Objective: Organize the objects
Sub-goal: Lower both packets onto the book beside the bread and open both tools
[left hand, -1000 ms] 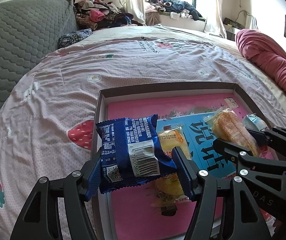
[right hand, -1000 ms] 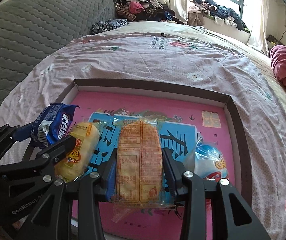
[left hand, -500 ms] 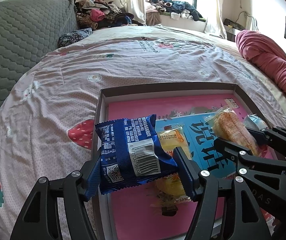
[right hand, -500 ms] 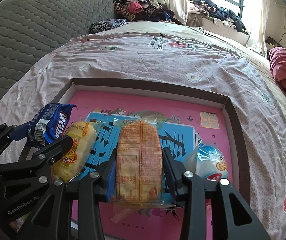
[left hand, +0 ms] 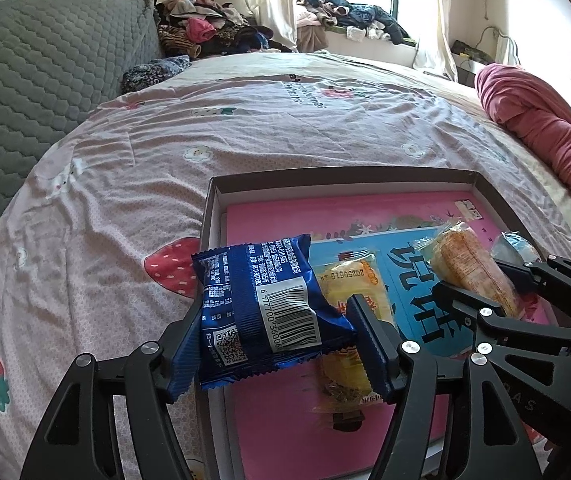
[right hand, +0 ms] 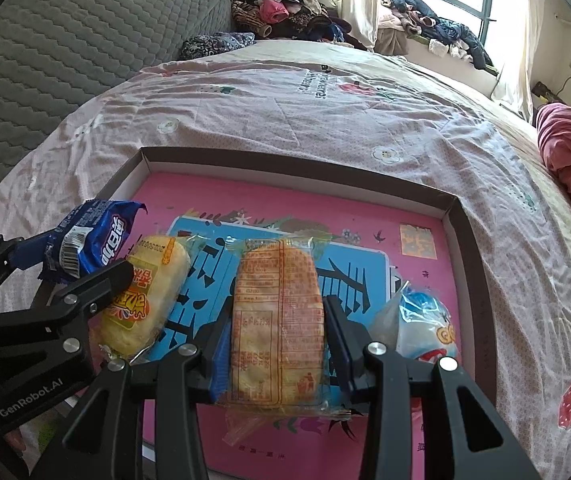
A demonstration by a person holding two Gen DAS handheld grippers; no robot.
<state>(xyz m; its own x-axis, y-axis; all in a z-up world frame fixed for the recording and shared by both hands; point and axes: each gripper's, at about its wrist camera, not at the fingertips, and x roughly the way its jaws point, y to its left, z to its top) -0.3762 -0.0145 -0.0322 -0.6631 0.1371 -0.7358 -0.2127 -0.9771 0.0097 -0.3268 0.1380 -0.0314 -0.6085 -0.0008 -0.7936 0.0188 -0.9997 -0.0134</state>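
Note:
A blue snack packet (left hand: pixel 261 312) with a barcode hangs over the left rim of the shallow box tray (left hand: pixel 325 178). My left gripper (left hand: pixel 275 320) is shut on its sides. In the right wrist view my right gripper (right hand: pixel 277 332) is shut on an orange-printed clear-wrapped cake (right hand: pixel 277 320), low over the tray's pink and blue floor. A yellow cake packet (right hand: pixel 145 300) lies in the tray between the two grippers. A blue-and-white packet (right hand: pixel 421 328) lies just right of my right gripper. The left gripper (right hand: pixel 65 260) with the blue packet (right hand: pixel 89 240) shows at that view's left.
The tray sits on a bed with a pink strawberry-print sheet (left hand: pixel 105 208). A grey quilted headboard (left hand: pixel 37 72) stands on the left and a pink rolled blanket (left hand: pixel 541 128) on the right. Piled clothes (left hand: pixel 213 36) lie at the far end under the window.
The blue packet has sagged very slightly between the left jaws. Both hands have stayed where they were, each with its packet.

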